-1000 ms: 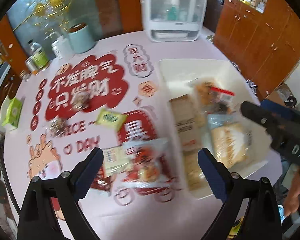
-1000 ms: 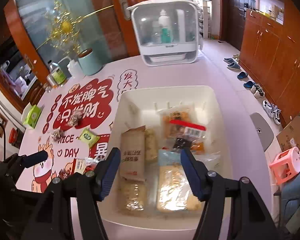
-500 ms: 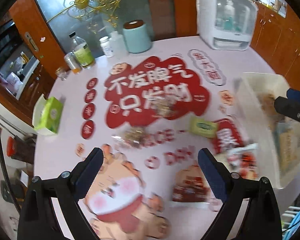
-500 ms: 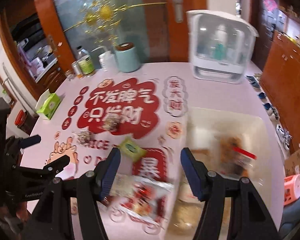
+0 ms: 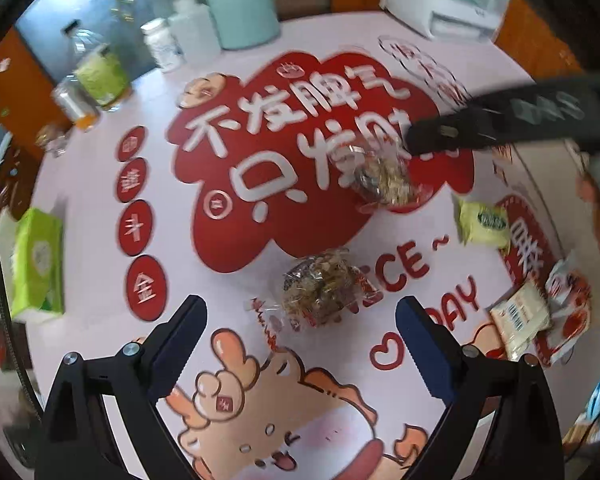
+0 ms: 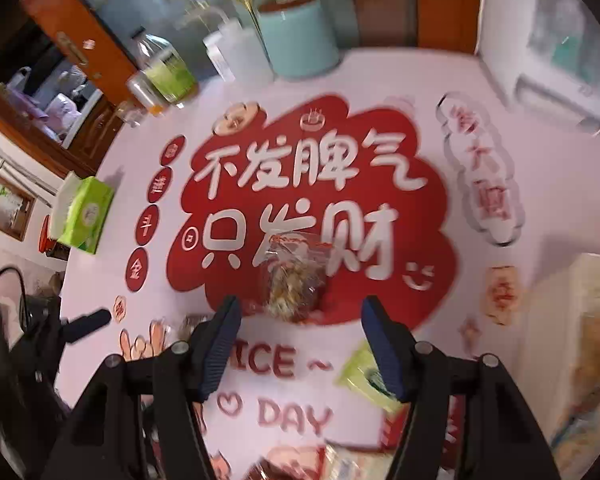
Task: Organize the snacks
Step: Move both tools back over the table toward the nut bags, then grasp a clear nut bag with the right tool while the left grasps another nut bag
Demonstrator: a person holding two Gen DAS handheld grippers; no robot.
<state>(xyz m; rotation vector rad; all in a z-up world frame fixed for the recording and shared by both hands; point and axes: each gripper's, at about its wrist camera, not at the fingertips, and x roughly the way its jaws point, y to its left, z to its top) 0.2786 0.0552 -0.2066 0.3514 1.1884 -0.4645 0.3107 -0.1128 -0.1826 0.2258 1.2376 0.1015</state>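
A clear bag of dark nut snack [image 5: 319,289] lies on the pink printed tablecloth just ahead of my open, empty left gripper [image 5: 300,338]. A second clear bag of pale snack [image 5: 384,178] lies farther on the red patch; it also shows in the right wrist view [image 6: 294,280], just ahead of my open, empty right gripper [image 6: 300,344]. The right gripper's finger [image 5: 452,136] reaches over that bag in the left wrist view. A small green packet [image 5: 483,222] and flat packets [image 5: 520,318] lie to the right.
A white bin [image 6: 580,344] with packed snacks stands at the right. A mint canister [image 6: 296,36], white bottles [image 5: 162,44], a green-labelled bottle [image 6: 166,70] and a white appliance [image 6: 552,40] line the far edge. A green tissue box [image 5: 36,260] sits at the left.
Both grippers swung left from over the white bin and moved lower, closer to the two clear snack bags on the tablecloth. Both stayed open.
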